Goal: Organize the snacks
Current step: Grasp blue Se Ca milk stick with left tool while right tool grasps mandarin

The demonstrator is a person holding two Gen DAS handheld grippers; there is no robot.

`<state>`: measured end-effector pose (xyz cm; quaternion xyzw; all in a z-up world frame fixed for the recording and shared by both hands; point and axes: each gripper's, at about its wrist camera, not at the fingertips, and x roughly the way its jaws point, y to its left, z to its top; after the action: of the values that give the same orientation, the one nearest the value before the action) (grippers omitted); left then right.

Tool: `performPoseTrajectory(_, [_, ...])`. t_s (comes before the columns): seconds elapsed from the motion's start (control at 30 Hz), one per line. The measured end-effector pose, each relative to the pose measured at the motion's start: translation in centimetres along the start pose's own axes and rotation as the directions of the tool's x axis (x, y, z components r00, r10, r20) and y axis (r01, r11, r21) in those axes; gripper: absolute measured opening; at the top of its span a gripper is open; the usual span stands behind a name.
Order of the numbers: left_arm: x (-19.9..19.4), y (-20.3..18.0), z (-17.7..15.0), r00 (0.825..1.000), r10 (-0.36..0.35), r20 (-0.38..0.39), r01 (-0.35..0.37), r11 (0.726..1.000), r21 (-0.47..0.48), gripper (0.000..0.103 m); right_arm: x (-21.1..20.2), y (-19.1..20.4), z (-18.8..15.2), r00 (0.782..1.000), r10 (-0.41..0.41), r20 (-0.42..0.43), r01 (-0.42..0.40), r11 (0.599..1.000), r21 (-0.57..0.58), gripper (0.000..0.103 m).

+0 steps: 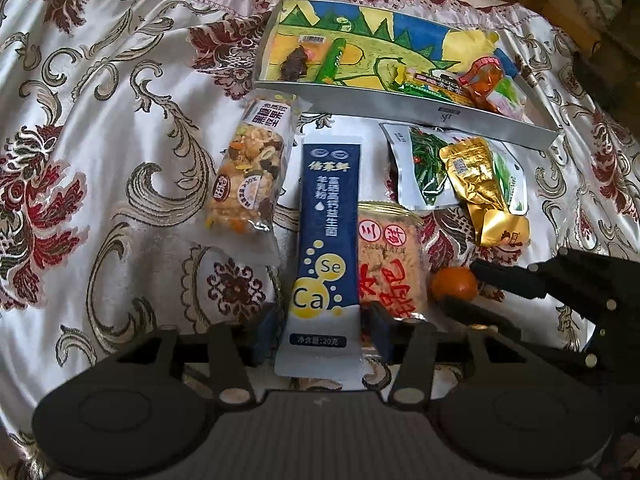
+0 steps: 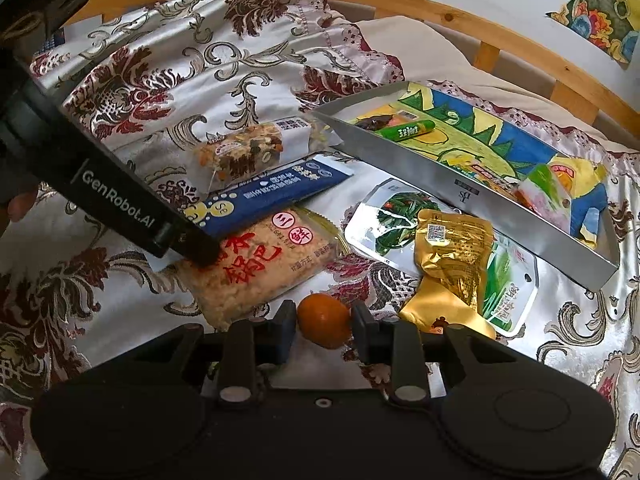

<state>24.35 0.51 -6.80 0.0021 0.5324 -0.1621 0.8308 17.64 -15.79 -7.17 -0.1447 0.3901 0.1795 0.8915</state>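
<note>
Orange kumquat pinched in our right gripper jaws; left gripper jaws straddle blue sachet, unclamped — both tray-bound, we judge.

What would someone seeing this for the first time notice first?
Probably the tray lined with a bright dinosaur drawing, at the far side of the brocade cloth, a few snacks already in it. Next, the loose packets in front of it: a long blue sachet lies between the left hand-held gripper's fingers. To its right, a small orange sits between the right hand-held gripper's fingers.
</note>
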Motion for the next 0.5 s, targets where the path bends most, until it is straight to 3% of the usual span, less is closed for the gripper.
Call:
performPoseTrajectory(0.23, [0.76,-0.14,0.69,1.000,0.012,0.021,-0.013,0.999,0.030,0.081,0.64,-0.19,-0.25,1.000,0.000,-0.011,0.000,1.000,0.018,0.045])
performPoseTrajectory(0.33, [0.76,-0.16,0.80,0.999,0.037,0.032,-0.038,0.998,0.042,0.081,0.74,-0.22,-0.29,1.000,-0.015,-0.013,0.015,1.000,0.026,0.051])
performPoseTrajectory(0.5, [0.47,0.43,1.06,0.998,0.026,0.050,-0.025,1.000,-0.015,0.081,0.73,-0.32,-0.23,1.000,-0.015,-0.024,0.016,0.999,0.038,0.051])
